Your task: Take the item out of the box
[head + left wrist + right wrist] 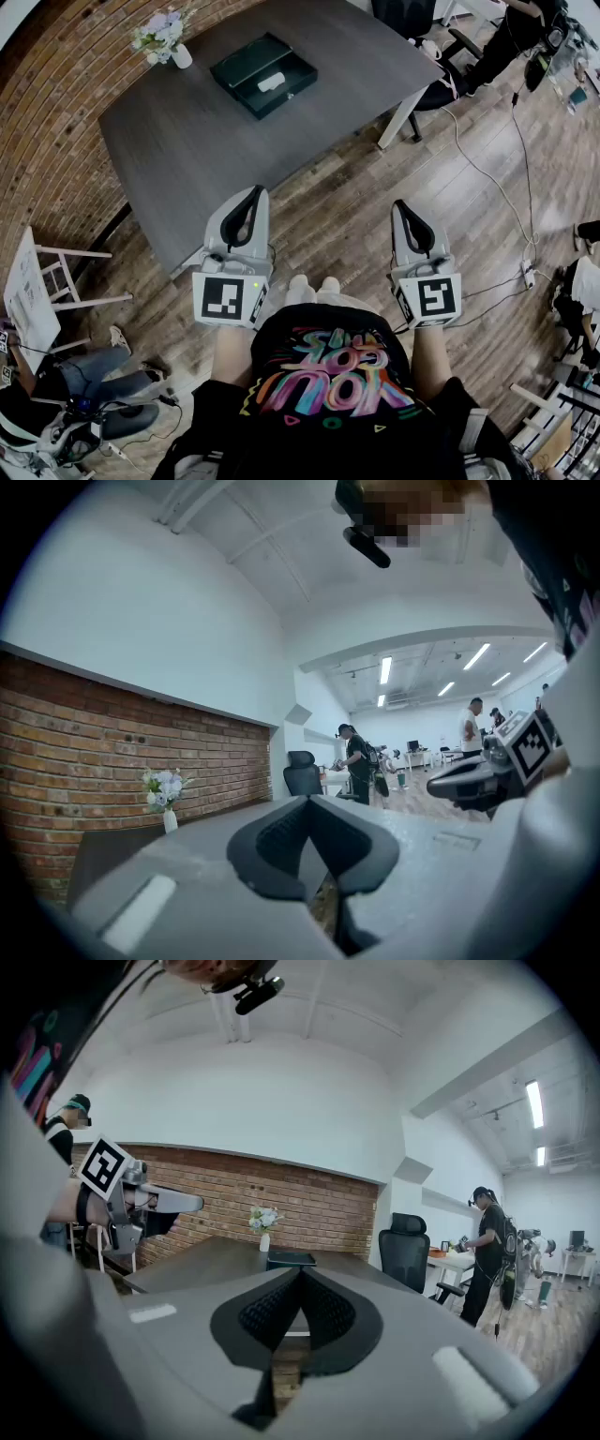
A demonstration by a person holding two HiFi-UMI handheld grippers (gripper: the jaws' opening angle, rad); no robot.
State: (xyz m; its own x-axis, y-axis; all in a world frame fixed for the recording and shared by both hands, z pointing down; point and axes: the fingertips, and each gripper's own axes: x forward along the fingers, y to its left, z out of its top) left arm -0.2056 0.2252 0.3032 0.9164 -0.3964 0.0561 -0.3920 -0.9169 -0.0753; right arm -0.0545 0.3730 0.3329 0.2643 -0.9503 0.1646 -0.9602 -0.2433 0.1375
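An open dark green box (263,73) lies on the far part of the dark grey table (234,131), with a small white item (271,82) inside it. In the right gripper view the box (292,1259) shows as a thin dark slab on the table top. My left gripper (254,193) is shut and empty, held over the wooden floor just short of the table's near edge. My right gripper (401,207) is also shut and empty, over the floor to the right. Both jaw pairs meet at their tips with nothing between them.
A white vase of flowers (167,39) stands at the table's back left corner. A black office chair (441,84) sits beyond the table's right side, cables (506,197) trail on the floor, and a white stool (56,281) stands at left. People stand in the far room (357,761).
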